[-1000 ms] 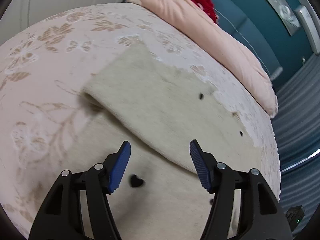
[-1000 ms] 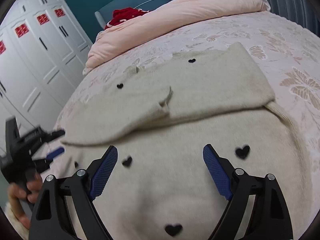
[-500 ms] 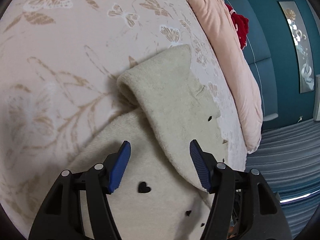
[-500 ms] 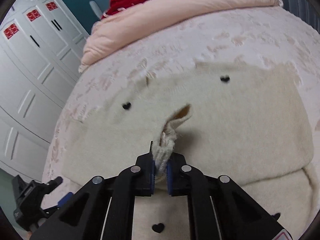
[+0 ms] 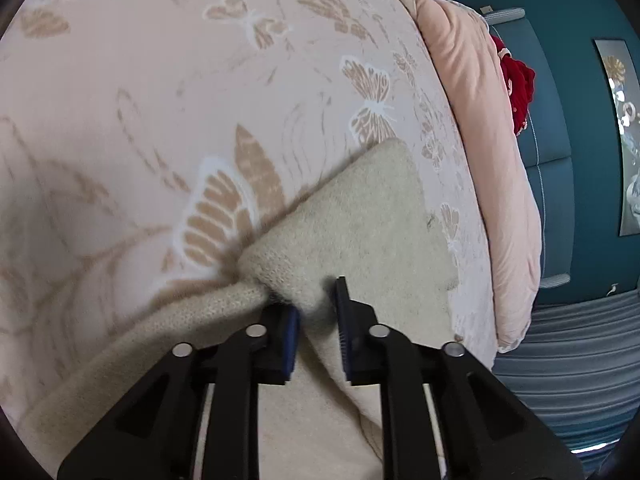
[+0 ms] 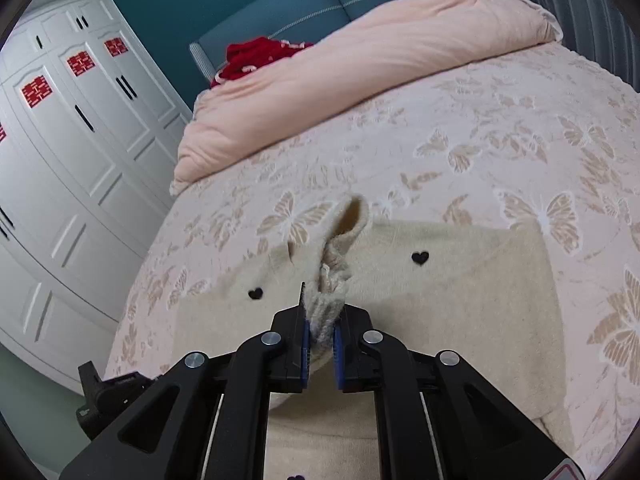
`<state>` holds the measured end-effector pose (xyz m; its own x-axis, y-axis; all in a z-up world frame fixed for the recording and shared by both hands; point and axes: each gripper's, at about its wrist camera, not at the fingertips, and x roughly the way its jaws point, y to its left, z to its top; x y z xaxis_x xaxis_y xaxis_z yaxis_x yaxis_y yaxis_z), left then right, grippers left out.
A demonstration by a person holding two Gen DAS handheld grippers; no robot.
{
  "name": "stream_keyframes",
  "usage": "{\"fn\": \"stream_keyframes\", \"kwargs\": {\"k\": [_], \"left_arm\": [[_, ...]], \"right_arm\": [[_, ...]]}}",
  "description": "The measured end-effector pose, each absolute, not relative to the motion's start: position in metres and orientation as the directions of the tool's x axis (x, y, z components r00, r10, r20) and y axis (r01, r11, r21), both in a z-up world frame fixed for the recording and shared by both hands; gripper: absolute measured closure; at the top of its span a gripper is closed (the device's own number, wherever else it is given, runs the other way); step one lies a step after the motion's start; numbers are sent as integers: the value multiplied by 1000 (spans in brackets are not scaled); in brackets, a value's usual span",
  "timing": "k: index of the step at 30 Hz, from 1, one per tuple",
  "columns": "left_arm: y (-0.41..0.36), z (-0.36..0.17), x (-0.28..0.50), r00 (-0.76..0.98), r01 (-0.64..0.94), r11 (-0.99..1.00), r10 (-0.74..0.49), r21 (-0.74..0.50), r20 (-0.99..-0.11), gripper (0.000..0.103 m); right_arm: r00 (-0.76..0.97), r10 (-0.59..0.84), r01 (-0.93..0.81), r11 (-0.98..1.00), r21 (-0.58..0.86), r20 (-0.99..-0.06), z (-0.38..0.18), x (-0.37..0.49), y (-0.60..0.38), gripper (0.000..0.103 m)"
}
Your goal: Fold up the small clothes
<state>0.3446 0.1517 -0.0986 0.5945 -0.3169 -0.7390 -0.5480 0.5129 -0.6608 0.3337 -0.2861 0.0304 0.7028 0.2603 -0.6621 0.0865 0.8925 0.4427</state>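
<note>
Soft, light cream knit sweater: right hand-held gripper pinches its neckline, left hand-held gripper apparently clamps a folded edge.

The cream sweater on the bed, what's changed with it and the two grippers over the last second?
Both grippers went from open to closed on the cream sweater. The right gripper took hold of a bunched knit edge by the neckline and lifted it. The left gripper rolled, moved in and clamped the folded edge at the sweater's side. The pink duvet and the red garment stayed put.
</note>
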Motion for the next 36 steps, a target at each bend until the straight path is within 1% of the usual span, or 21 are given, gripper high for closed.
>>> {"fn": "stream_keyframes", "kwargs": {"k": [2, 3, 4, 7, 8, 11, 12, 14, 16, 18, 19, 20, 22, 23, 25, 26, 30, 32, 34, 35, 36], "left_arm": [[150, -89, 347, 597, -519, 591, -265, -617, -757, 92], [148, -87, 348, 596, -502, 630, -244, -592, -765, 92], [145, -88, 350, 586, -488, 665, -232, -566, -777, 92], [133, -100, 351, 543, -476, 734, -188, -484, -819, 93], [129, -101, 348, 547, -463, 755, -169, -464, -820, 93], [114, -98, 346, 556, -404, 837, -95, -368, -826, 91], [110, -98, 345, 560, -390, 853, -79, -347, -825, 91], [106, -100, 344, 569, -370, 873, -56, -316, -820, 91], [101, -100, 342, 576, -353, 893, -28, -280, -817, 91], [96, -101, 341, 587, -326, 914, -3, -240, -809, 90], [93, -102, 340, 597, -309, 926, 12, -216, -802, 90], [90, -103, 338, 610, -294, 936, 27, -194, -792, 90], [87, -105, 334, 632, -290, 940, 48, -179, -773, 90], [86, -105, 334, 637, -294, 939, 54, -178, -769, 90], [84, -106, 333, 645, -297, 939, 64, -172, -761, 90], [83, -106, 333, 649, -295, 941, 71, -165, -758, 90], [82, -107, 332, 657, -293, 943, 77, -159, -750, 90], [81, -108, 332, 660, -291, 944, 78, -158, -747, 90], [83, -111, 331, 668, -285, 943, 68, -171, -741, 90], [84, -112, 331, 671, -284, 942, 60, -181, -739, 90], [85, -113, 331, 675, -282, 941, 54, -190, -736, 90]], "right_arm": [[738, 231, 89, 898, 430, -634, 36, 322, -298, 95], [733, 209, 106, 905, 412, -647, 26, 319, -306, 95], [697, 179, 144, 913, 381, -695, 5, 319, -313, 95], [495, 107, 276, 922, 272, -863, -78, 325, -334, 95], [486, 119, 281, 917, 283, -866, -89, 320, -338, 95], [583, 178, 287, 868, 406, -793, -75, 304, -345, 95], [610, 174, 276, 868, 413, -773, -73, 301, -345, 95], [536, 137, 297, 893, 338, -833, -96, 309, -343, 95], [544, 157, 298, 882, 365, -824, -103, 306, -347, 96], [555, 167, 324, 859, 397, -815, -92, 301, -351, 88], [557, 140, 354, 851, 387, -819, -86, 296, -353, 88], [559, 76, 390, 854, 343, -826, -78, 288, -353, 83], [610, -22, 422, 855, 302, -792, -55, 274, -350, 80], [642, 4, 396, 855, 336, -767, -47, 273, -343, 80], [635, 143, 273, 878, 394, -759, -39, 291, -312, 81], [618, 206, 200, 892, 405, -759, -39, 303, -288, 81], [539, 359, -45, 916, 399, -762, -50, 349, -184, 81], [487, 386, -102, 916, 388, -783, -66, 369, -144, 81], [470, 355, -137, 934, 330, -808, -81, 383, -126, 82], [472, 307, -133, 951, 278, -826, -88, 384, -127, 89], [475, 291, -121, 956, 266, -830, -96, 388, -140, 97]]}}
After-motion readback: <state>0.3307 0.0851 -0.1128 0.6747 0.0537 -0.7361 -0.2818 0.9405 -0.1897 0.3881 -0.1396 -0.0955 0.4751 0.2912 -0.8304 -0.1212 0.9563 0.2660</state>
